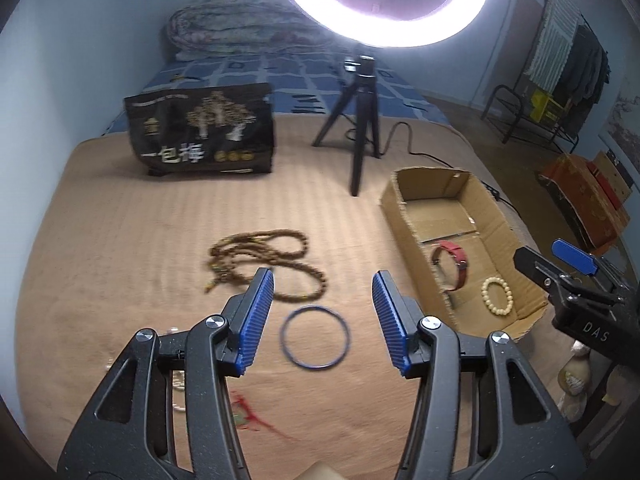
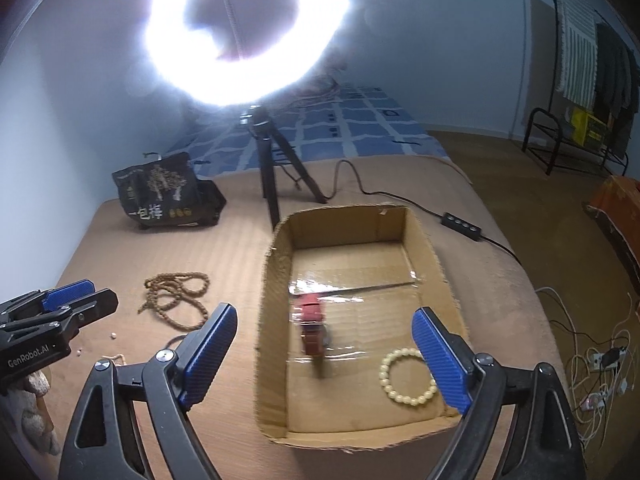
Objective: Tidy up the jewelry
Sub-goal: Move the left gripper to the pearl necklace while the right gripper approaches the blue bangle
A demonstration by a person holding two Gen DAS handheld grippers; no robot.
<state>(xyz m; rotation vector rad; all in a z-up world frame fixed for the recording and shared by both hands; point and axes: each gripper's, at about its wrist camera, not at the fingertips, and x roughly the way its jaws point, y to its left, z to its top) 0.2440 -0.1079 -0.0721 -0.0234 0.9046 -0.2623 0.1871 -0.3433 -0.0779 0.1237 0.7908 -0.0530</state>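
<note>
An open cardboard box sits on the tan blanket. Inside it lie a red watch strap, blurred in the right wrist view, and a cream bead bracelet. My right gripper hangs open above the box with nothing between its fingers. On the blanket left of the box lie a blue bangle and a long brown bead necklace. My left gripper is open and empty, just above the bangle.
A ring light on a black tripod stands behind the box, its cable and switch running right. A black printed bag stands at the back left. Small loose beads lie near the front left. The bed's right edge drops to the floor.
</note>
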